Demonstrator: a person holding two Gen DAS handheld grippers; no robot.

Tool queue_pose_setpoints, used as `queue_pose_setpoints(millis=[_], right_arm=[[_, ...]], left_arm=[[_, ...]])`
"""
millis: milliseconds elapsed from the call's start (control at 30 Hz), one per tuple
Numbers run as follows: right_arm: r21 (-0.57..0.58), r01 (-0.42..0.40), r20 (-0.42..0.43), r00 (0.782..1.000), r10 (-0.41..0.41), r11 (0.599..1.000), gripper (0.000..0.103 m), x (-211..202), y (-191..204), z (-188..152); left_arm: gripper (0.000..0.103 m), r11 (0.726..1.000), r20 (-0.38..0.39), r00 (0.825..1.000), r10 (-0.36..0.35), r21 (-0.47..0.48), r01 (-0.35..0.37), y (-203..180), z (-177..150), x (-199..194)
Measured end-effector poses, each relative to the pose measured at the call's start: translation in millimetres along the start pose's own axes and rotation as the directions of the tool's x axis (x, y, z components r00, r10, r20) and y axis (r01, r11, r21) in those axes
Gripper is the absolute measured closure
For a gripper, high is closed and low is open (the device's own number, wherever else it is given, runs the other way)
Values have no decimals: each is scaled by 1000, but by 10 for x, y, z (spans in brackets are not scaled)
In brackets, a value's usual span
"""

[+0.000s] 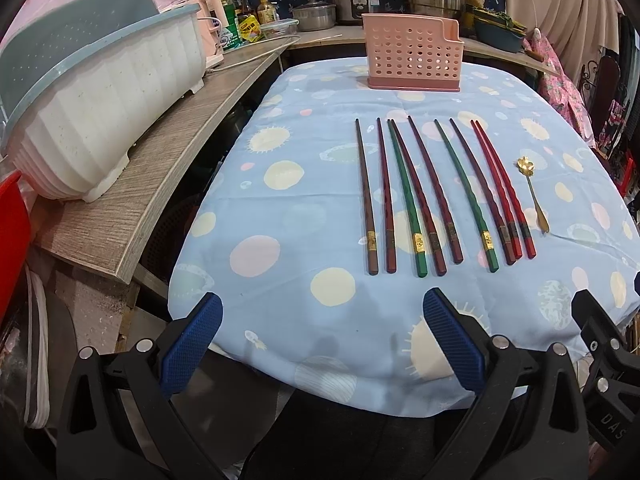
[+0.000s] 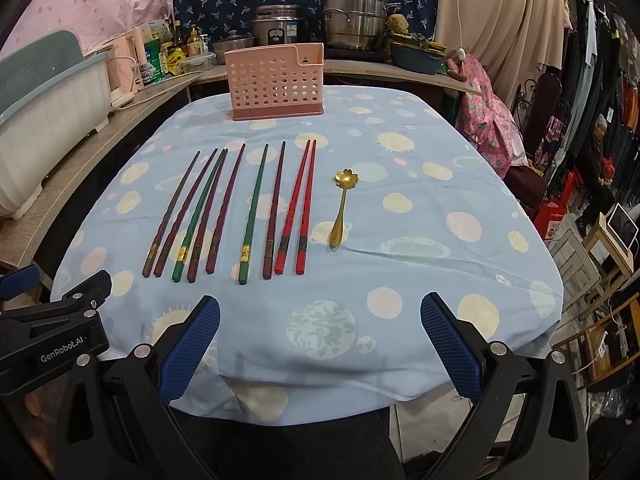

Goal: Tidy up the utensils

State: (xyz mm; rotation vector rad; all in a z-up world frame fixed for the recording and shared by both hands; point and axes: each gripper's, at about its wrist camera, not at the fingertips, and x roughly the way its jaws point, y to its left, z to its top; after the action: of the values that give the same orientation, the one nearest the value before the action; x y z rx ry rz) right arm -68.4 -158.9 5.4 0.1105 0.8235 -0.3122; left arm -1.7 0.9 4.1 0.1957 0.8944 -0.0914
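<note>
Left wrist view: the left claw [image 1: 322,338] is hanging wide apart and empty over the desk's [image 1: 280,216] near edge. Nine chopsticks [image 1: 416,200] are lying in a row ahead, the gold spoon [image 1: 534,196] just beside them, the pink holder [image 1: 412,54] standing beyond. The right claw is showing only as a cut-off arm at the frame edge.

Right wrist view: the right claw [image 2: 320,338] is likewise hanging spread and empty; the holder's interior is staying hidden.

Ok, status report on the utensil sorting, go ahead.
Left gripper and right gripper open, empty. Chopsticks and gold spoon on the tablecloth; pink holder empty. Path clear.
</note>
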Motion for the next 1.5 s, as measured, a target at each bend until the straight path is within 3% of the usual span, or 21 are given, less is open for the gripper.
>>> queue_pose_setpoints(millis=[1100,1333,1500], right_arm=[[15,-1,-5,1000,1,1000,7,19,-48,-41],[36,2,-14,1000,-2,999,7,100,-144,-18],[54,4,-12,1000,-3,999,7,181,-218,27]], left_arm=[[7,1000,-12,1000,-10,-1,10,-44,-55,23],[7,996,-33,997,-66,-69,63,71,-24,152],[7,993,-37,997,-61,-105,56,160,47,270]])
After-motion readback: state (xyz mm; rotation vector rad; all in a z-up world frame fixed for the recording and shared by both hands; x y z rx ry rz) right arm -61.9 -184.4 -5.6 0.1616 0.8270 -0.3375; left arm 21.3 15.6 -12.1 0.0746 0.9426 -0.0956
